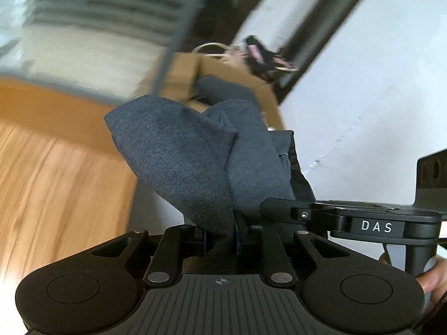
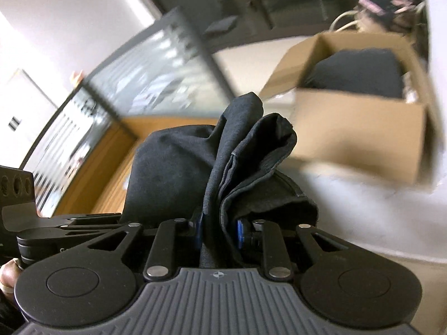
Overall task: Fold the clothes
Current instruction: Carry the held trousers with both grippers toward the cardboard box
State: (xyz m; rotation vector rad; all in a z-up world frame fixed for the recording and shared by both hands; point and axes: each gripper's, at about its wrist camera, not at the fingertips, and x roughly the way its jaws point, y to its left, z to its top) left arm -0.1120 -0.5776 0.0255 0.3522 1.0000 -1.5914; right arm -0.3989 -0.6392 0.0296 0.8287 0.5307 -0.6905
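My left gripper and right gripper each clamp bunched folds of a dark grey garment, held aloft, the clothes-filled cardboard box at two o'clock in the right view; thick, uneven bunches could slip free, dropping the cloth crumpled

One legible marking is present. The letters "DAS" are printed in white capitals on a black label plate set into the black mounting bracket at approximately 4 o'clock in the left wrist view. In the right wrist view, a partial light-coloured character appears on the black bracket at 8 o'clock; it cannot be read.
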